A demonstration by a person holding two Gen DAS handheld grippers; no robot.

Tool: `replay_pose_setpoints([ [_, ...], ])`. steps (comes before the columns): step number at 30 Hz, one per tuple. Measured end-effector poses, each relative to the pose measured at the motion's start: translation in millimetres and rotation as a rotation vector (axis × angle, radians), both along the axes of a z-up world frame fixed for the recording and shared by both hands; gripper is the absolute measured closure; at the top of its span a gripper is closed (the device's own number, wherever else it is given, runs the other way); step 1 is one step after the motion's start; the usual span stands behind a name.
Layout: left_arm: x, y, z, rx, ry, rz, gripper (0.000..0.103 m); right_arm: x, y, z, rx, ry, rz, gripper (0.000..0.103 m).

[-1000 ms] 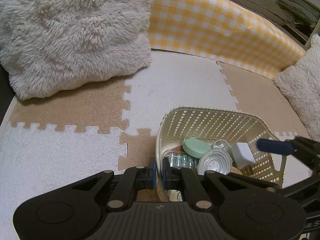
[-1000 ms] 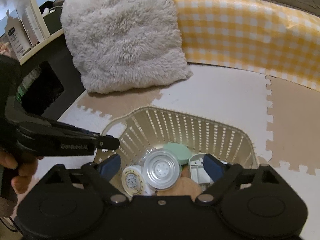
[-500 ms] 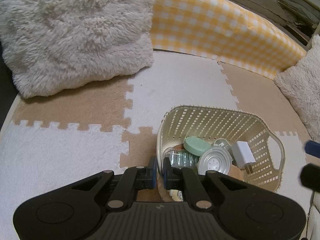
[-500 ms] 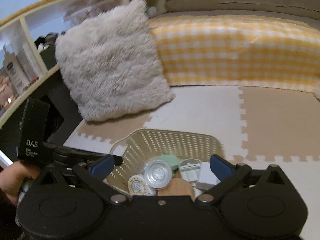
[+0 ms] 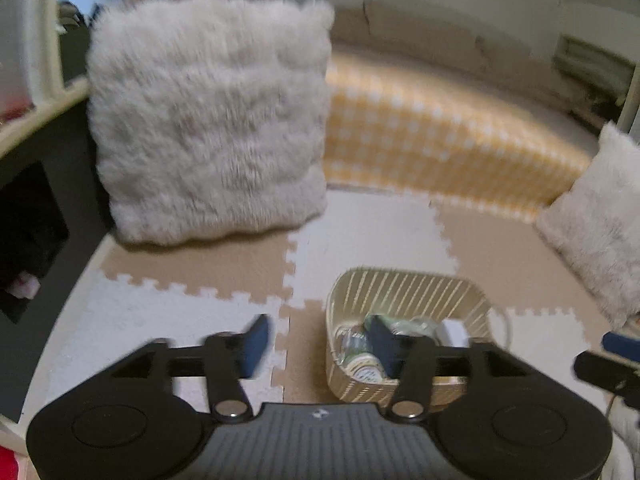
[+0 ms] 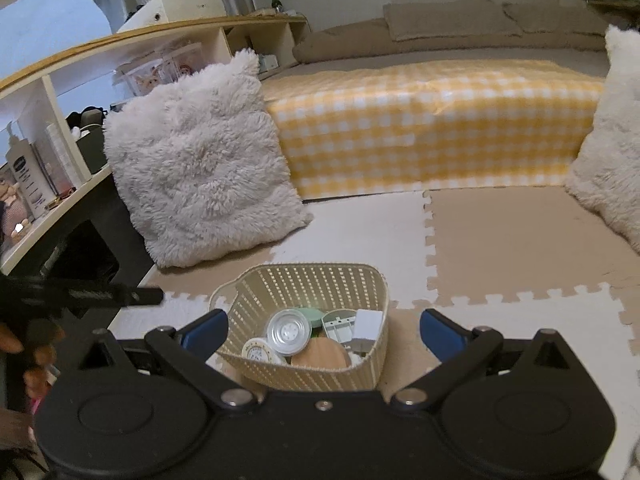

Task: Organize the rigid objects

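A cream slotted basket (image 6: 248, 304) (image 5: 400, 284) sits on the foam floor mat. Inside lie a silver round lid (image 6: 289, 331), a green lid (image 6: 314, 315), a white adapter (image 6: 368, 325), a brown disc (image 6: 320, 356) and a small labelled tin (image 6: 258, 351). My left gripper (image 5: 318, 342) hovers above the basket's near left side; its jaws are opening and nothing is between them. My right gripper (image 6: 322, 330) stands open wide, raised over the basket, holding nothing. In the right wrist view the left gripper (image 6: 80, 298) shows at the left edge, held by a hand (image 6: 28, 360).
A fluffy white pillow (image 6: 196, 168) leans at the back left, another pillow (image 6: 612, 140) at the right. A yellow checked mattress edge (image 6: 420, 128) runs behind the mat. Shelves with bottles (image 6: 24, 168) stand on the left.
My left gripper went from shut at the basket's near rim to parted jaws, and lifted back. The right gripper also rose and pulled away, so the basket looks smaller and more room shows.
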State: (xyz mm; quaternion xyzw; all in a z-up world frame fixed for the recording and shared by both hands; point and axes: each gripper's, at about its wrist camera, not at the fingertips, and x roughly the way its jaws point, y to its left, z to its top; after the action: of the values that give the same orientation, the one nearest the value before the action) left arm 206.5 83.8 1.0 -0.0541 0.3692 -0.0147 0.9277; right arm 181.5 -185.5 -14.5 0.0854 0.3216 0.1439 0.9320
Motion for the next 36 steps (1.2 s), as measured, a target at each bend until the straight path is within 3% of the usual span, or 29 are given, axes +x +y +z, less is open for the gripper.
replay_pose_setpoints([
  [2,-17,-4,9,0.007,-0.034,-0.002,0.025,-10,-1,3,-0.010,-0.008,-0.006,0.000],
  [11,-83,-22,27,0.014,-0.100,-0.006,0.014,-56,-11,15,-0.038,-0.059,-0.053,0.000],
  [14,-100,-27,29,0.033,-0.111,0.008,0.006,-71,-12,19,-0.061,-0.085,-0.075,0.000],
  [20,-128,-33,23,0.070,-0.148,0.024,0.000,-93,-15,19,-0.089,-0.098,-0.105,0.000],
  [36,-157,-44,6,0.125,-0.206,0.068,0.000,-128,-12,7,-0.150,-0.156,-0.133,0.000],
])
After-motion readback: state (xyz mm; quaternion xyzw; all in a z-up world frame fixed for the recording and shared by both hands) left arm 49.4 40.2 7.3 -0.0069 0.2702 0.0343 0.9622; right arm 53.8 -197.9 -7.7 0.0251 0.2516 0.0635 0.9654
